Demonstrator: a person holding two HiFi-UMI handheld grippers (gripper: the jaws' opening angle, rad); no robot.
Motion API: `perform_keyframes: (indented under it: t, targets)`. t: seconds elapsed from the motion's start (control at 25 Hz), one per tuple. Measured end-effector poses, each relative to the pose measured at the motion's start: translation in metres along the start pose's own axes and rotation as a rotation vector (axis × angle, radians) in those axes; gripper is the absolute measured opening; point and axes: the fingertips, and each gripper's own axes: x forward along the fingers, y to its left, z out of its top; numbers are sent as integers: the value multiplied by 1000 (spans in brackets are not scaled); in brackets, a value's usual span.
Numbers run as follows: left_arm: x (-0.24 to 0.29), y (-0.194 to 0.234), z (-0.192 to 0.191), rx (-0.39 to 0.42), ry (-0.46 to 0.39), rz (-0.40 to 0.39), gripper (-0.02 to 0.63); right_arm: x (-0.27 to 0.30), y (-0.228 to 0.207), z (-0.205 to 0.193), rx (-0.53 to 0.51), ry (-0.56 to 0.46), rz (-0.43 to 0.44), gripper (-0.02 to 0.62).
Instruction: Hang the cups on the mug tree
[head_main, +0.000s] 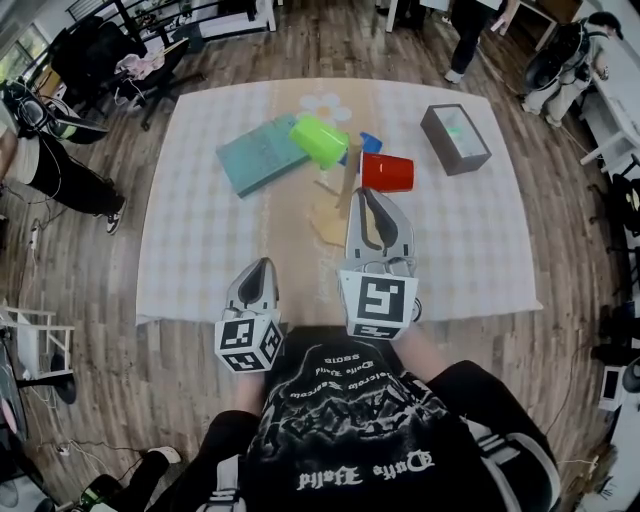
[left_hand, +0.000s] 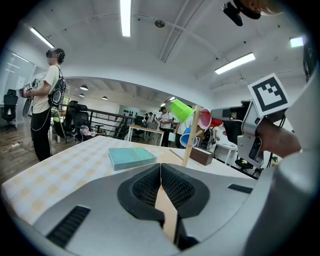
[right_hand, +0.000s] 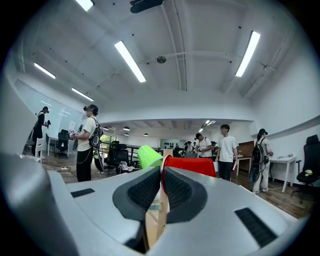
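Bright, even indoor light from ceiling tube lights (right_hand: 129, 60), which blow out to white glare. Only weak, soft shadows on the table (head_main: 200, 240). Heavy fisheye bending and black vignette corners in both gripper views. Closest foreground is slightly soft; the head view is sharp.

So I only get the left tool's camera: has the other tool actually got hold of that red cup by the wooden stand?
Observer: Yes; in the right gripper view the right tool is closed on the rim of the red cup.
Visitor: And that brown box, is it shut?
Observer: From the head view the box looks open, a greenish patch inside its dark rim.
Visitor: Where's my tool?
Observer: The left tool is shut, at the near edge of the table, short of the mug tree.
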Motion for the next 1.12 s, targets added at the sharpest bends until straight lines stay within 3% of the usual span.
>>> perform_keyframes:
  t: [0.16, 0.32, 0.76, 1.12]
  targets:
    - [0, 0, 0, -3, -3, -5, 21, 3, 7, -9, 8, 33, 42, 32]
    - [4, -6, 0, -3, -4, -21, 21, 6, 21, -30, 65, 116, 173, 63]
    - [22, -33, 0, -5, -7, -108, 21, -24, 21, -59, 68, 119, 401, 63]
    - [25, -60, -6, 7, -15, -245, 22, -49, -26, -106, 102, 174, 350, 58]
